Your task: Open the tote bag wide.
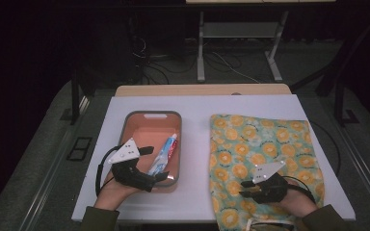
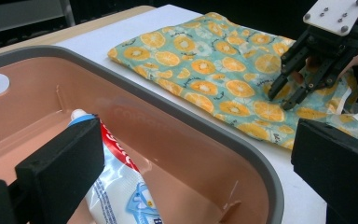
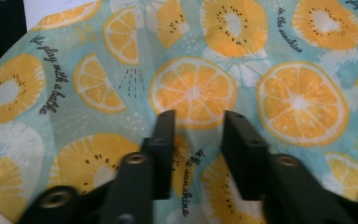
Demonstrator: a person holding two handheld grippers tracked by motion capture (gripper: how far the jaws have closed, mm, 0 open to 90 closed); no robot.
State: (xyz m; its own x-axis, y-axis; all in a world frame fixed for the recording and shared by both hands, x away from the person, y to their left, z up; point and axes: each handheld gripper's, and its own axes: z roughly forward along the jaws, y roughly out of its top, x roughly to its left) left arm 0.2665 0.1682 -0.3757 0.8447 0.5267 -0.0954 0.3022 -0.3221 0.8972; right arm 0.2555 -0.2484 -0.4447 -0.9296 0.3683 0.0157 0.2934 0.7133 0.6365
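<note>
A salmon bin with a grey rim [image 1: 149,113] stands left of centre on the white table, and a toothpaste tube [image 1: 166,153] lies inside it. My left gripper [image 1: 155,163] is open wide at the bin's near end. In the left gripper view one jaw is inside the bin beside the tube [image 2: 116,186] and the other is outside the rim [image 2: 191,116]. An orange-slice print cloth bag [image 1: 260,139] lies flat to the right. My right gripper [image 1: 244,188] hovers low over its near part. In the right gripper view a narrow gap separates its jaws [image 3: 195,126], with flat cloth [image 3: 298,98] below.
The white tabletop [image 1: 192,103] shows between the bin and the bag and along the far edge. A white drawstring [image 2: 354,116] trails from the bag's near end. Beyond the table are a dark floor, cables and a desk frame [image 1: 201,48].
</note>
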